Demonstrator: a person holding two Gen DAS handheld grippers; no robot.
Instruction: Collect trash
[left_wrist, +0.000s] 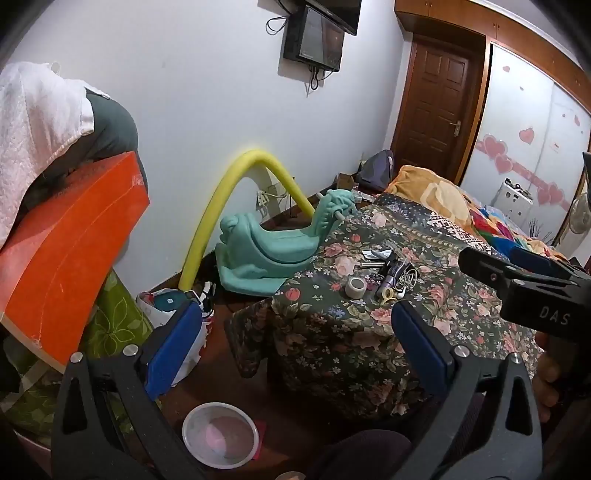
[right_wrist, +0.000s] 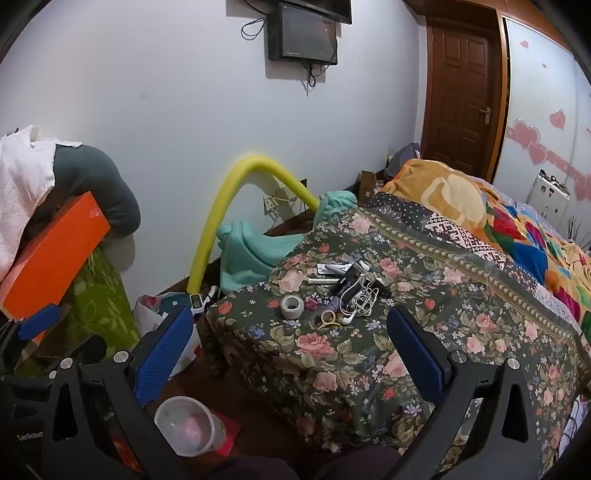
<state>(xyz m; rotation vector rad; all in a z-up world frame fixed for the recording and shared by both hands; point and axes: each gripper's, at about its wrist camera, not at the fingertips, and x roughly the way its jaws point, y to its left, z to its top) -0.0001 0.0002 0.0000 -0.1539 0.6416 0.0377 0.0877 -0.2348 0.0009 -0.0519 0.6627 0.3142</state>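
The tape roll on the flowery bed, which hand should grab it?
Probably the right. The right gripper is open, with the tape roll just ahead between its fingers. The left gripper, also open, sits further left, so the tape roll lies off toward its right finger.

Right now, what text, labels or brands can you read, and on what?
"DAS": white letters on the right gripper, cut off at the edge.
"GenRobot", partly legible: left gripper body.
Orange box: white logo, blurred.
Wall screen: too small to read.
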